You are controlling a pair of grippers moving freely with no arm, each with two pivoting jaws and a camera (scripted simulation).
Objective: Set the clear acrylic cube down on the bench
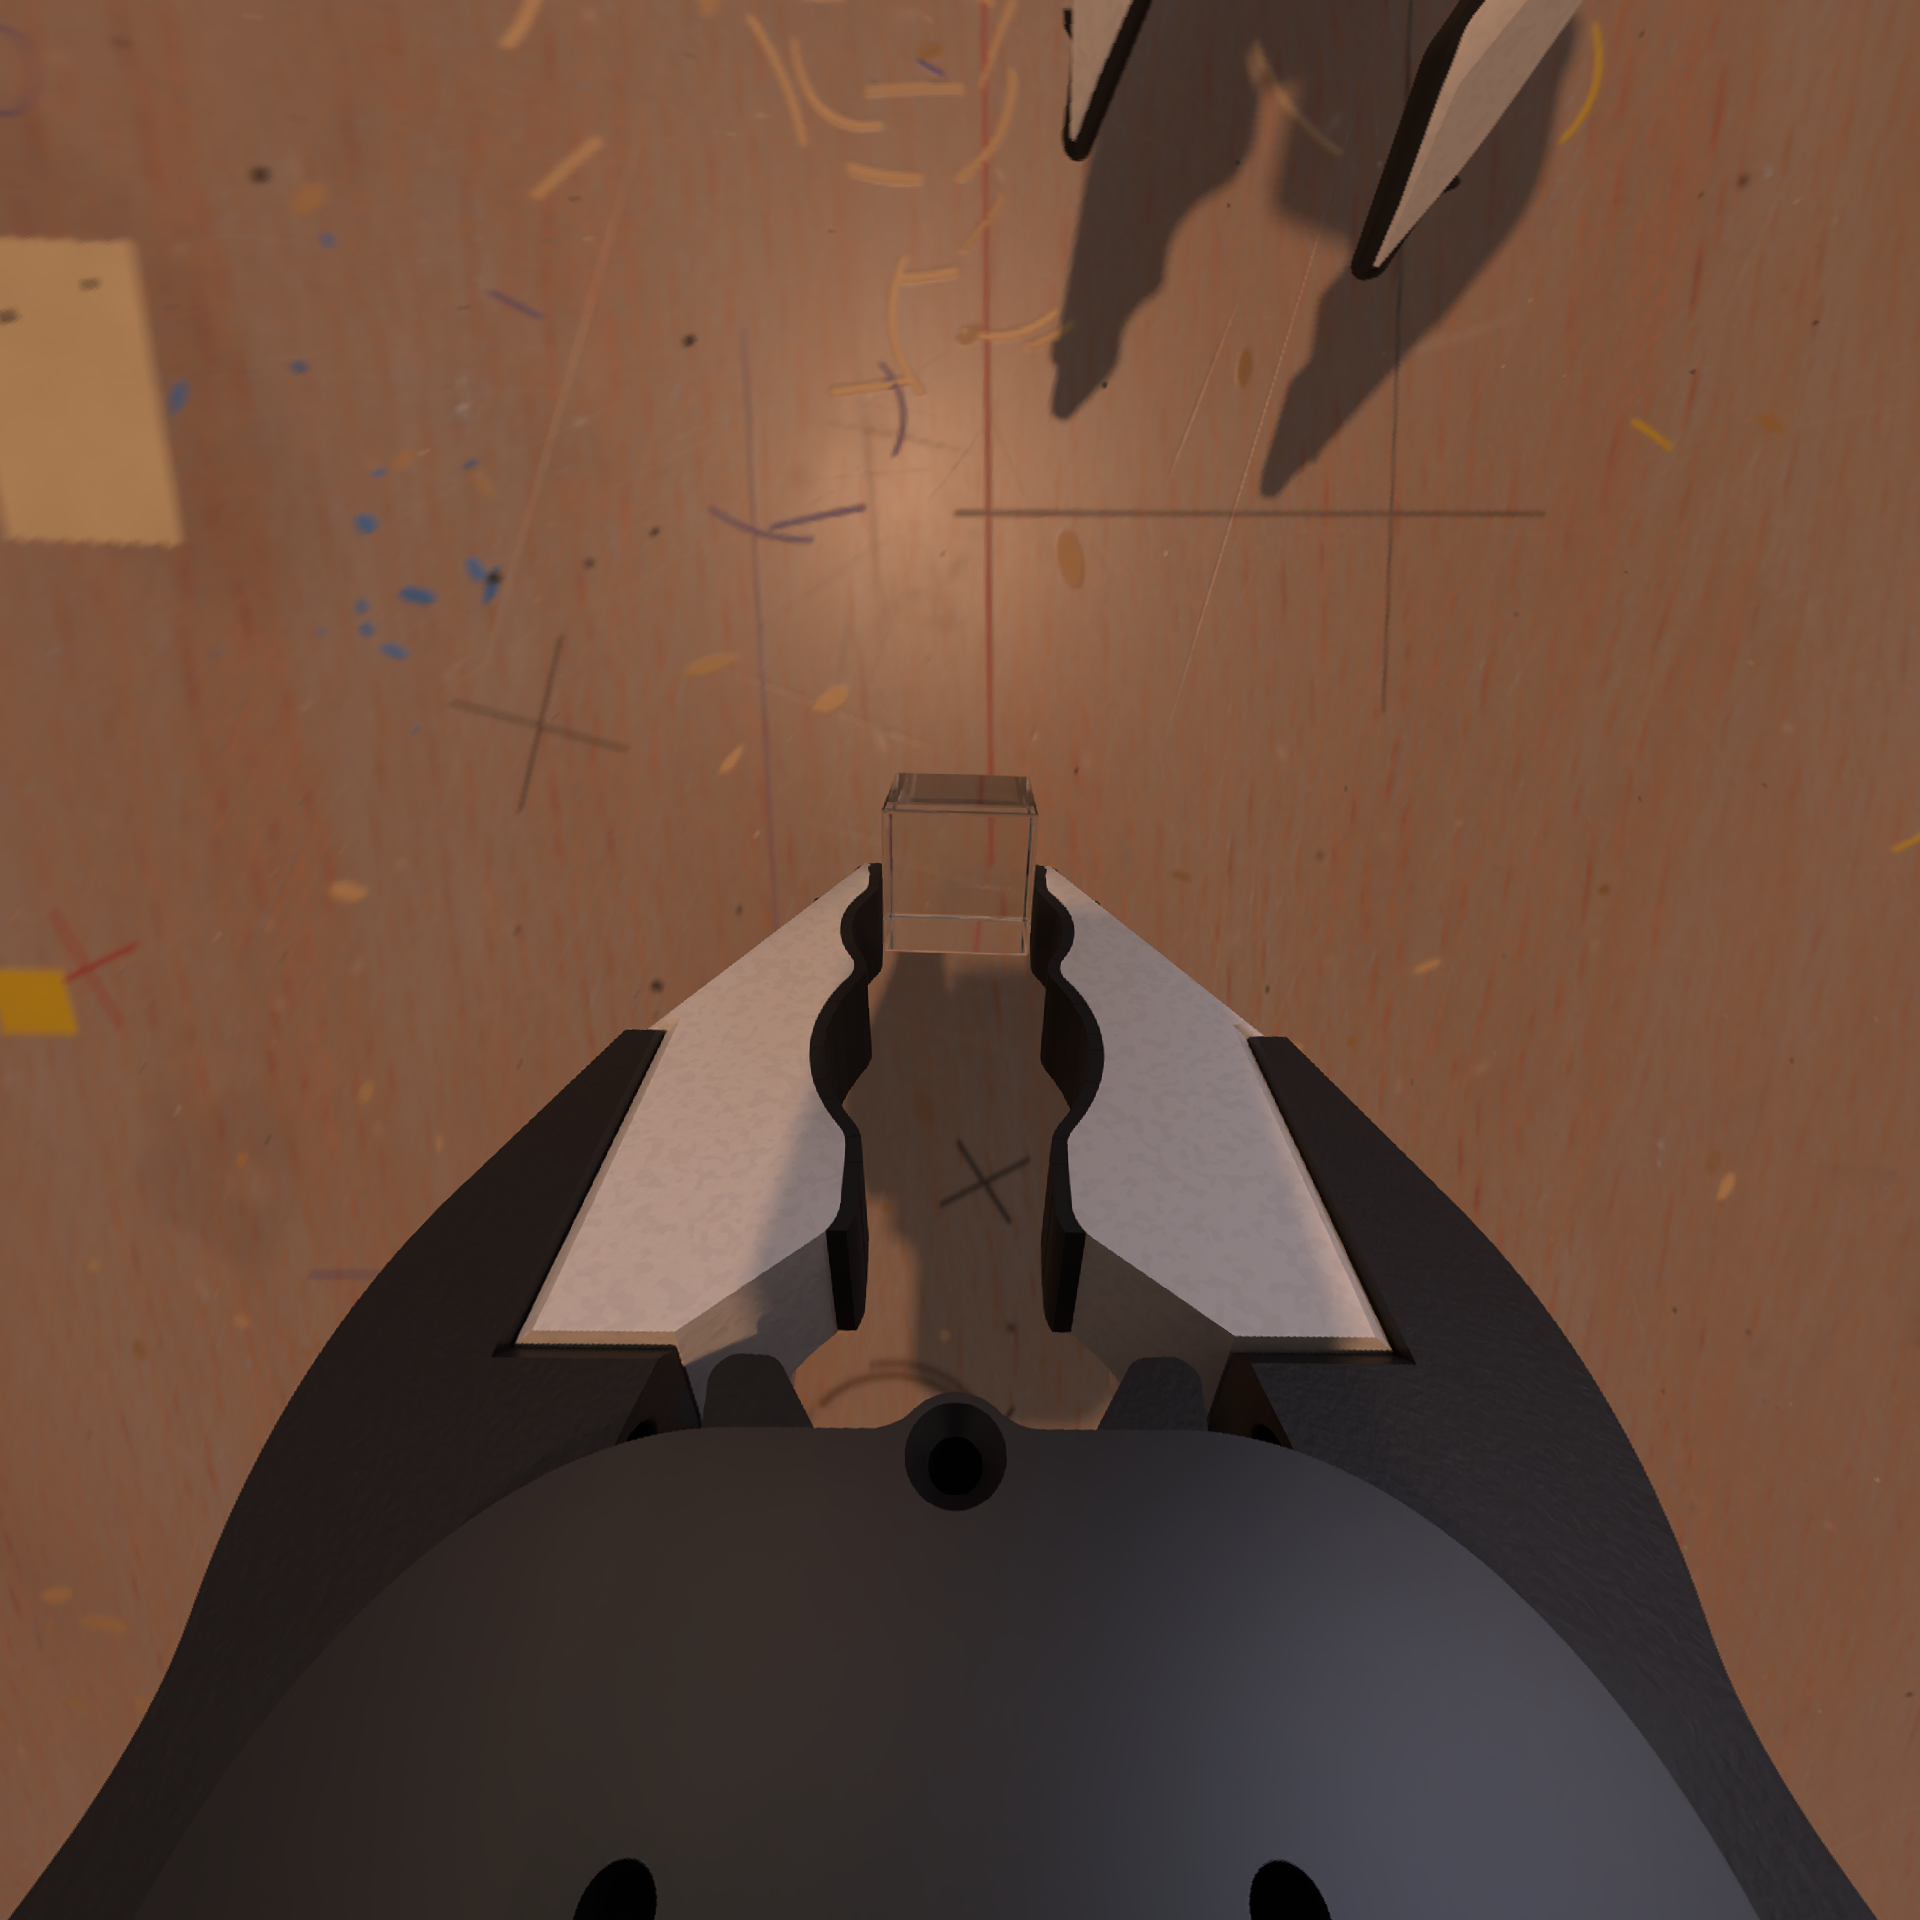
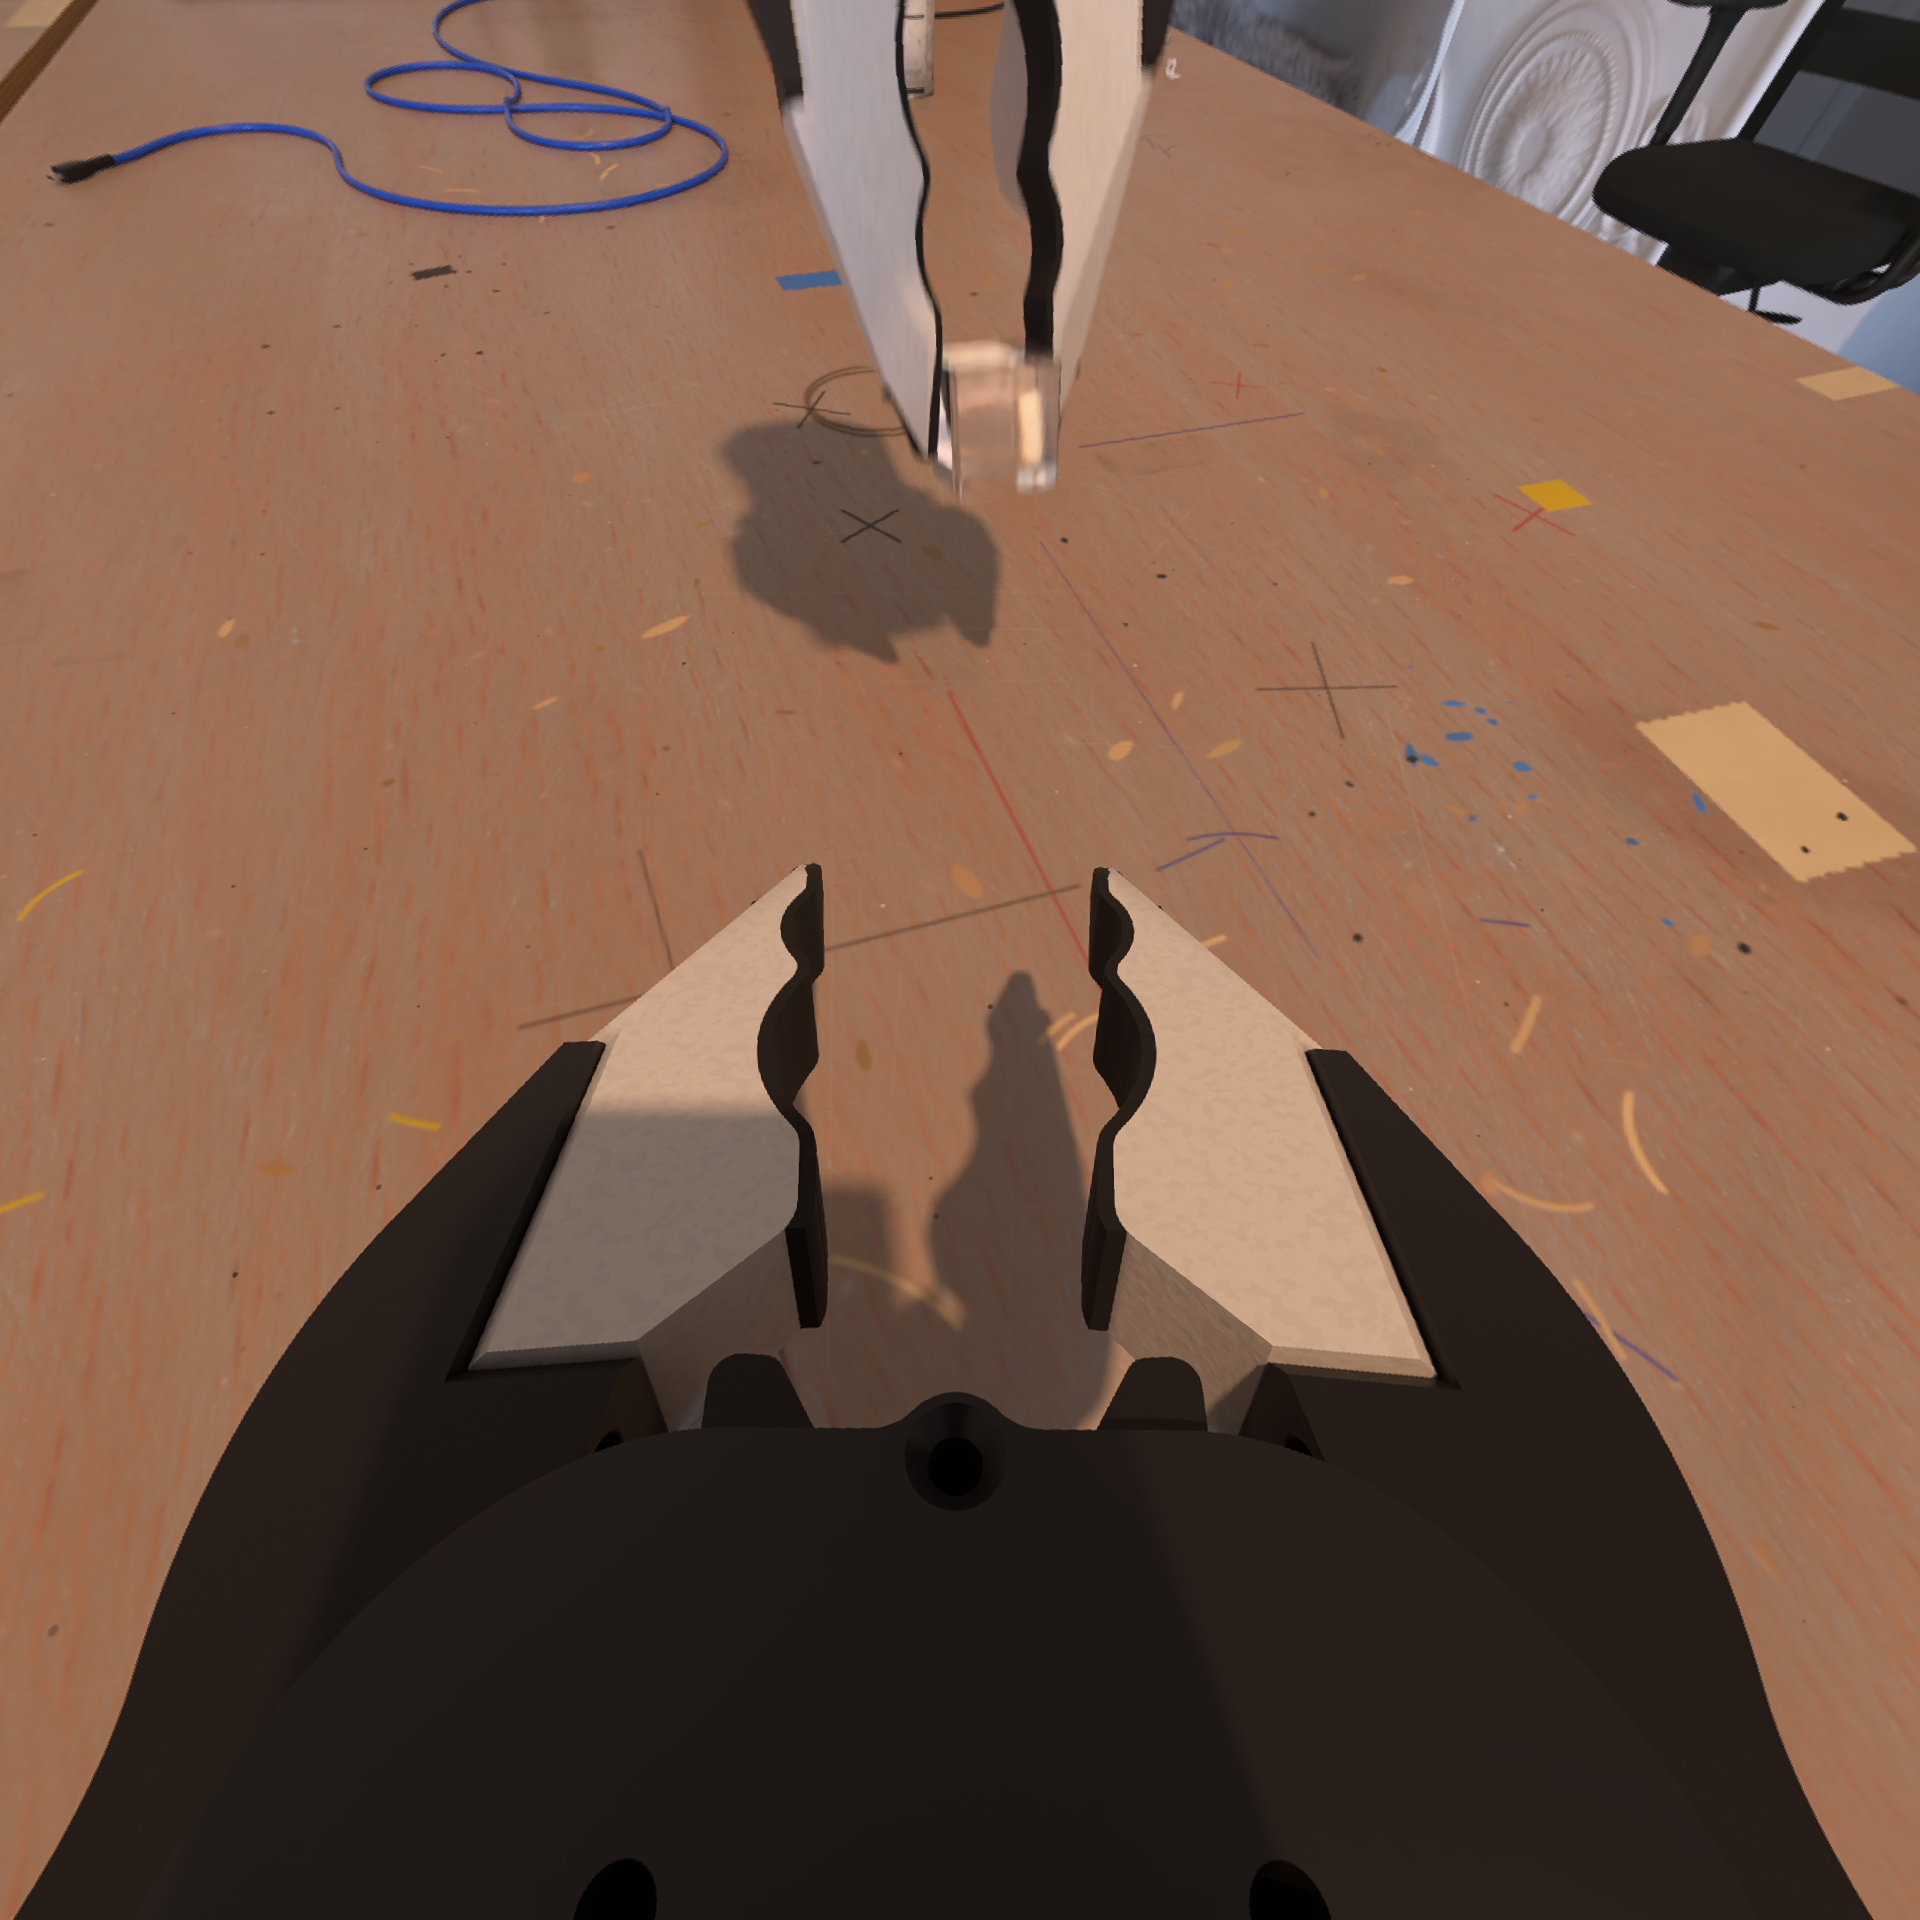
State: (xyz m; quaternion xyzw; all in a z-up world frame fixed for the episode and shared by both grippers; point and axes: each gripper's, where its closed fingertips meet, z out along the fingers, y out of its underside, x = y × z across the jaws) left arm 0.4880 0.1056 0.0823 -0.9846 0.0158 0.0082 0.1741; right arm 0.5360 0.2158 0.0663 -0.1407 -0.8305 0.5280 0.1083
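Cube [image 1: 958, 868] sits pinched at the very tips of my left gripper [image 1: 956, 904], jaws clenched on its two side faces, pointing straight down at the bench [image 1: 1455, 831]. From the right wrist view it hangs above the wood, shadow beneath, not touching yet. I'd judge it light, rigid and slick; those smooth acrylic faces could slip, so I want the flat sides squarely between the pads, not the edges. Over to my right gripper [image 2: 956, 894]: jaws apart, holding nothing, low over the bench, well clear of the cube.
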